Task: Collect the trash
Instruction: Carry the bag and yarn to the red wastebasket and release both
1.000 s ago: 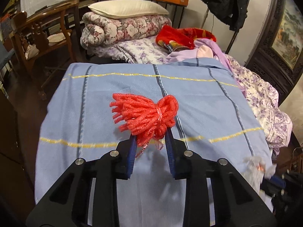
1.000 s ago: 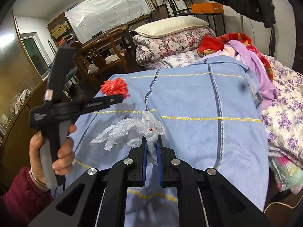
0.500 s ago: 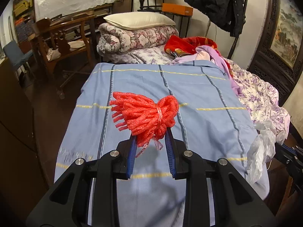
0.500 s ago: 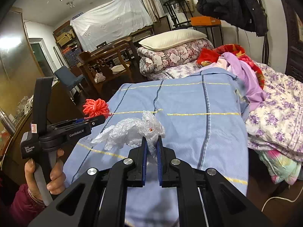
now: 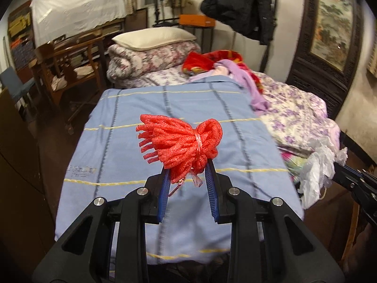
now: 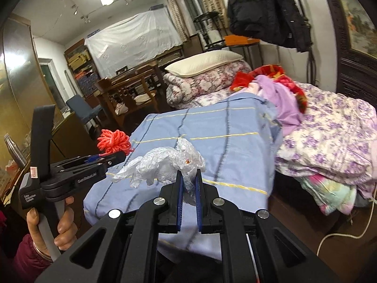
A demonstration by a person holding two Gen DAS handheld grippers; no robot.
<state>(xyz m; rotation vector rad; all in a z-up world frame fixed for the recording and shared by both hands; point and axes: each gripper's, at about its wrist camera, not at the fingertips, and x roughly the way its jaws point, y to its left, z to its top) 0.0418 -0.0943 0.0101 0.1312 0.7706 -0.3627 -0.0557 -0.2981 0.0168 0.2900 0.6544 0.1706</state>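
Both tools have pulled back from the blue blanket (image 5: 179, 108) and lifted since a second ago, so the bed now sits farther off in both views and more dark floor shows at its near end; left tool (image 5: 187, 179) is clamped on the bottom of a red foam net bundle (image 5: 181, 141), tied at its waist with a thin band, and the bundle stands up clear of the blanket; right tool (image 6: 188, 184) is pinched nearly closed on a crumpled clear plastic bag (image 6: 165, 165), whose loose tail trails out to the left in the air; from the right wrist view the person's left hand (image 6: 54, 226) is seen wrapped round the handle of the other tool, red bundle at its tip; no bin shows in either view, so the drop spot is still to be found; the step looks like the carry-off, both pieces of trash in hand; best to keep both grips steady and not ease off, since the bag is thin and slippery and only a fold of it is caught; swing the pair away together, keep the trailing plastic off the bedding and the tools apart so bag and net do not tangle.
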